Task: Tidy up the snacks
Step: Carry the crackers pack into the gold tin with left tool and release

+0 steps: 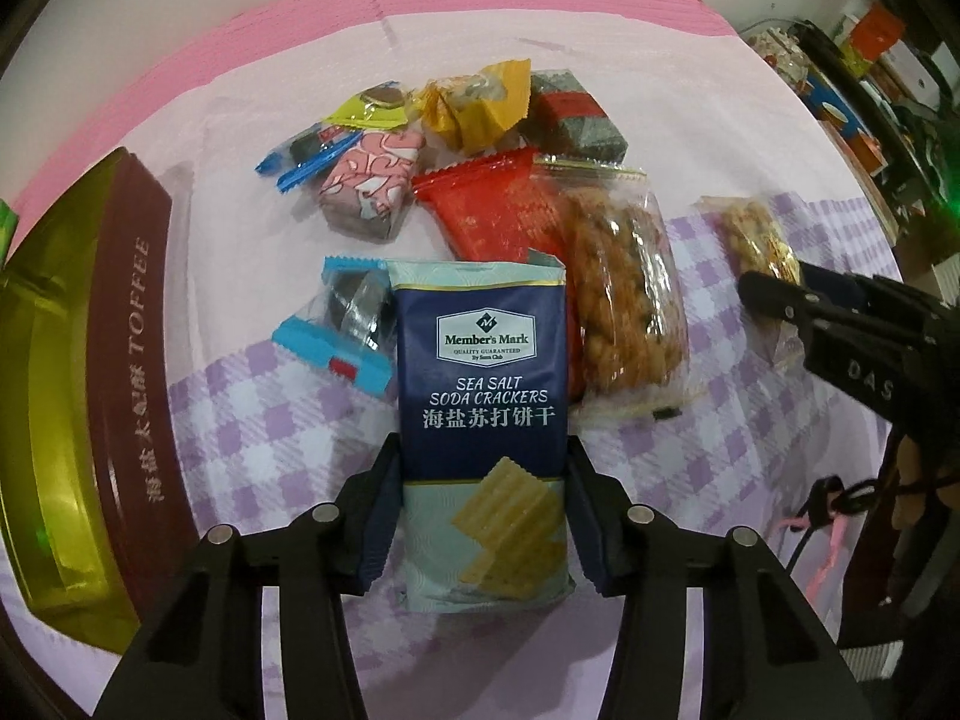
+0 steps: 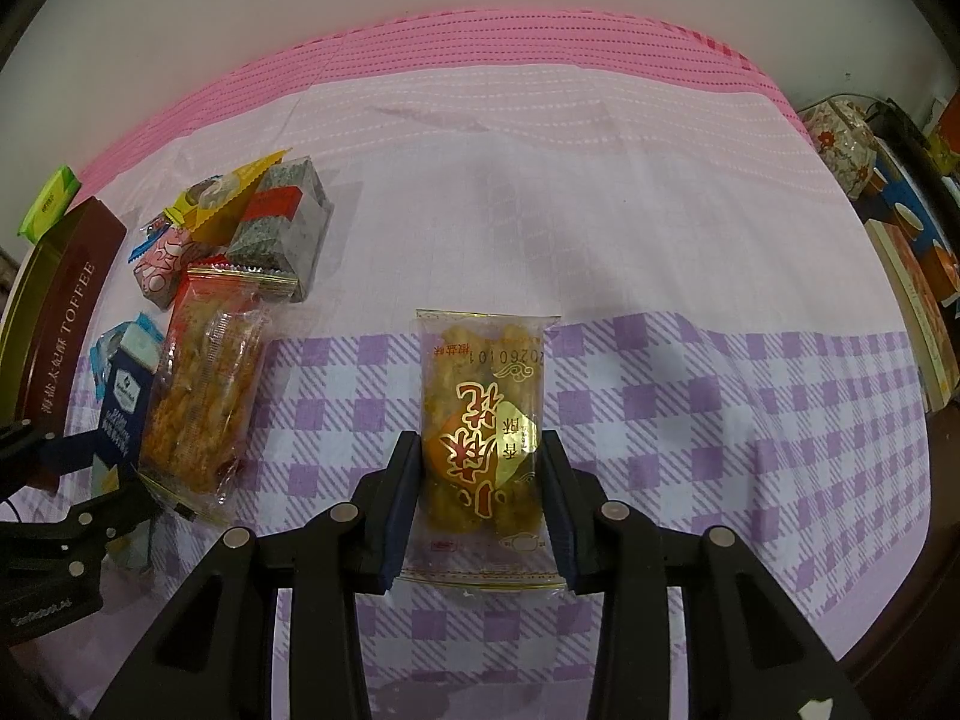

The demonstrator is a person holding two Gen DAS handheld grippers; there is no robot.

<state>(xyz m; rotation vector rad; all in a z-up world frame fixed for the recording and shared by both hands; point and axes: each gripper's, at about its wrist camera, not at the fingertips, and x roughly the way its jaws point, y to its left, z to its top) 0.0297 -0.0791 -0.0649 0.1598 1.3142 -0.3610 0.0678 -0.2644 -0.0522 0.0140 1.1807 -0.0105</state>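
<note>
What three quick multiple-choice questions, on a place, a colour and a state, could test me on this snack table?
1. Where is the toffee tin in the left wrist view? A) left edge B) right edge C) on the snack pile
2. What colour is the cracker packet? A) dark blue B) orange C) pink
3. What is the right hand-held gripper doing? A) hanging empty B) closed on the clear fried-snack packet C) gripping the tin

Answers: 1 A, it stands at the left beside the cloth. 2 A, its front is navy. 3 B, both pads press the packet's sides.
</note>
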